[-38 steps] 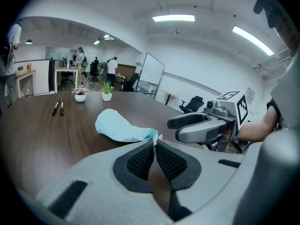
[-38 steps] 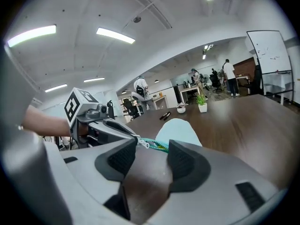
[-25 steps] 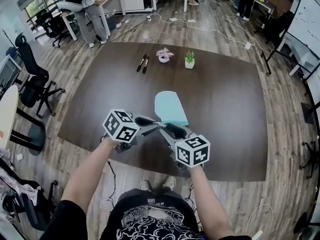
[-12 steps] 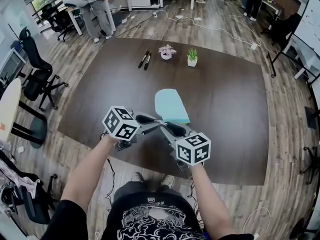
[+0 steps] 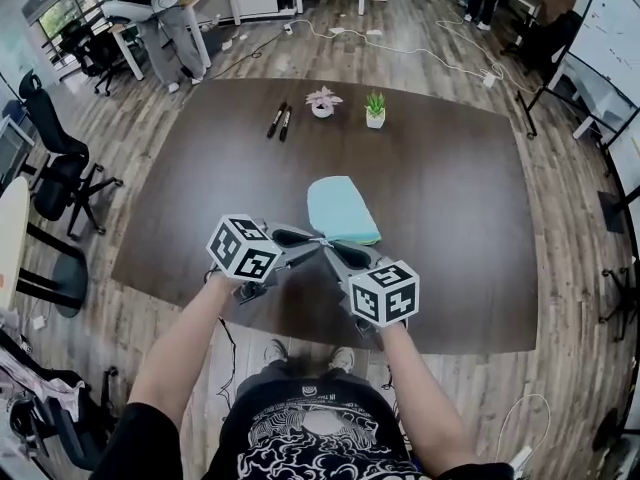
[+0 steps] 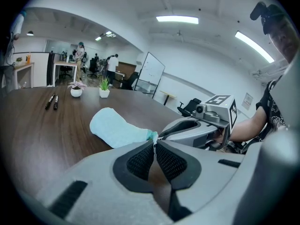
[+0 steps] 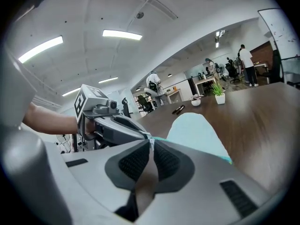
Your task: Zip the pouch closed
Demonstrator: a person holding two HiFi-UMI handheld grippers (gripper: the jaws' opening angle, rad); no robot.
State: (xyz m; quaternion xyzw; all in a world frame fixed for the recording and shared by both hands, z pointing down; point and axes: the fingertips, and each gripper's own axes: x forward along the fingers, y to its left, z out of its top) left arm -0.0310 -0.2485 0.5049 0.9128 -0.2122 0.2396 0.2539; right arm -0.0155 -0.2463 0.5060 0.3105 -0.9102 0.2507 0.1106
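Dark surface (image 5: 450, 218): light-teal pouch (image 5: 340, 208) lies near its middle, with its near end at the spot where both grippers meet. Left gripper (image 5: 312, 240): fingers fully closed, pinching the pouch's near corner. Right gripper (image 5: 328, 247): fingers have just been closing and are now almost together, nipping the small white zip pull (image 7: 151, 139) at their tips, just beside the left's.

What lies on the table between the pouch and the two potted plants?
Nothing: the head view shows bare table between the pouch and the plants.
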